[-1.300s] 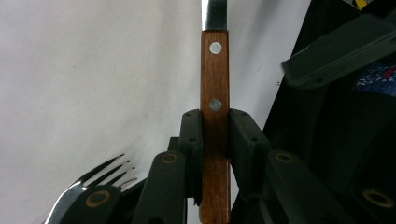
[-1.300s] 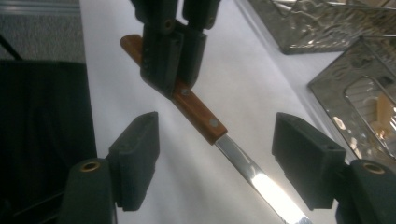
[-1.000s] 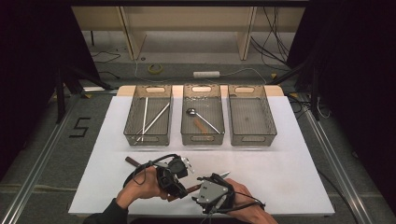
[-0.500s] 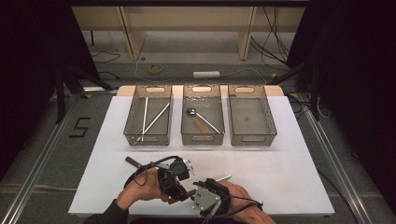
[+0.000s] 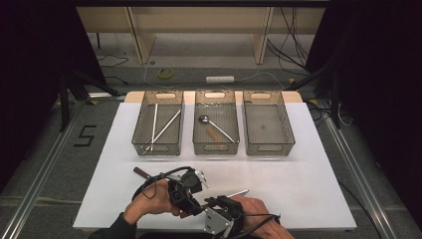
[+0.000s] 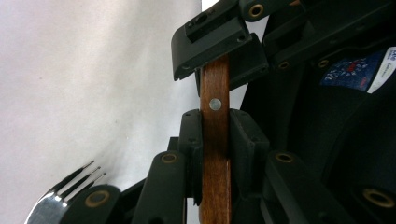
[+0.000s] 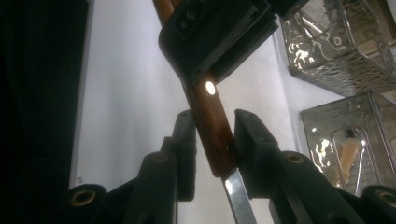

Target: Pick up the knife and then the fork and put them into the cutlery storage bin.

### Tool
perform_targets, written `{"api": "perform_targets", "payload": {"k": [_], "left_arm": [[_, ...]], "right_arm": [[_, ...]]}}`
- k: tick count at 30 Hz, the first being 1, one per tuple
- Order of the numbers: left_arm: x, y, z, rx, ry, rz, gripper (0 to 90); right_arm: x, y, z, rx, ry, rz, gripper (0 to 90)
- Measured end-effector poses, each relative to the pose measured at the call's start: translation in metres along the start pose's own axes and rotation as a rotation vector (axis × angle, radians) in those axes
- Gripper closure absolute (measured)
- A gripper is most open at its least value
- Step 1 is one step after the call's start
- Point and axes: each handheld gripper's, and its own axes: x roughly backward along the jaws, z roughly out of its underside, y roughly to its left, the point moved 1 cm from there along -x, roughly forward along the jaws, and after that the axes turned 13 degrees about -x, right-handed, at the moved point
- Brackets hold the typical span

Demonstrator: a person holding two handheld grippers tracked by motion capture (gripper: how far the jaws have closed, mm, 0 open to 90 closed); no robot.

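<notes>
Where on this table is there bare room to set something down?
Bare white table right of the knife, in front of the right bin, itself empty. Crowded around the knife and fork at the near edge.

The bottom edge of the left gripper view is cutting off the fork (image 6: 56, 205) and the wooden handle (image 6: 215, 154). In the high view, the grippers are hiding most of that handle, and the right hand (image 5: 263, 219) is running off-frame.

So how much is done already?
Left bin and middle bin hold utensils already. Now the left gripper grips a wooden-handled knife, and the jaws of the right gripper have just been closing around it. Left: binning it and the fork; the right bin is empty.
</notes>
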Motion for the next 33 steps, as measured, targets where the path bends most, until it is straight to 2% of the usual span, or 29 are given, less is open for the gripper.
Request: {"api": "perform_targets", "payload": {"k": [1,2,4,7,10,12,13,14,16,17,19,20,22,23,24,26,29,30,31,33], "left_arm": [[0.000,0.000,0.000,-0.003,-0.005,-0.003,74.9],[0.000,-0.001,0.000,-0.007,-0.007,-0.004,74.8],[0.001,-0.001,0.000,-0.016,-0.016,-0.017,74.2],[0.003,-0.001,0.001,-0.032,-0.028,-0.022,72.8],[0.002,-0.001,0.001,-0.041,-0.038,-0.023,71.8],[0.004,0.000,0.001,-0.043,-0.040,-0.057,62.1],[0.005,0.000,0.001,-0.047,-0.043,-0.071,58.6],[0.007,0.000,0.002,-0.052,-0.049,-0.090,53.7],[0.011,0.001,0.002,-0.042,-0.087,-0.132,43.1],[0.014,0.001,0.003,-0.042,-0.106,-0.145,40.1],[0.019,0.003,0.004,-0.039,-0.143,-0.179,33.7],[0.022,0.003,0.005,-0.036,-0.169,-0.201,31.7],[0.027,0.004,0.008,-0.030,-0.219,-0.229,28.6],[0.030,0.005,0.009,-0.026,-0.245,-0.246,27.8],[0.032,0.005,0.011,-0.020,-0.270,-0.261,27.1],[0.036,0.006,0.014,-0.011,-0.311,-0.284,25.7],[0.042,0.008,0.019,0.005,-0.350,-0.331,24.1],[0.043,0.008,0.021,0.010,-0.363,-0.339,23.8],[0.044,0.009,0.023,0.010,-0.374,-0.350,23.7],[0.045,0.011,0.027,0.027,-0.400,-0.363,23.5]], "right_arm": [[0.000,-0.002,0.000,0.055,0.003,0.002,72.7],[0.000,-0.003,0.001,0.080,0.009,0.006,73.5],[0.000,-0.001,0.001,0.089,0.015,-0.004,75.9],[-0.001,0.003,0.002,0.053,0.004,-0.005,78.6],[0.000,0.001,0.002,0.061,0.008,-0.016,78.9],[0.000,0.001,0.003,0.061,0.013,-0.021,79.0],[0.001,-0.001,0.003,0.085,0.026,-0.026,79.0],[0.001,-0.002,0.004,0.076,0.032,-0.028,79.1],[0.002,-0.004,0.006,0.067,0.036,-0.023,79.1],[0.003,-0.006,0.007,0.077,0.045,-0.025,79.1],[0.003,-0.008,0.008,0.058,0.043,-0.014,79.1],[0.005,-0.011,0.009,0.065,0.056,-0.011,79.1],[0.006,-0.016,0.011,0.077,0.051,-0.003,79.1],[0.006,-0.016,0.012,0.054,0.042,-0.002,79.1],[0.008,-0.019,0.013,0.077,0.057,0.002,79.1],[0.011,-0.022,0.015,0.043,0.063,0.017,79.1],[0.013,-0.028,0.019,0.021,0.069,0.034,79.1],[0.013,-0.028,0.020,-0.029,0.059,0.042,79.1],[0.014,-0.032,0.021,-0.007,0.063,0.043,79.1],[0.016,-0.036,0.024,-0.025,0.073,0.050,79.1]]}}
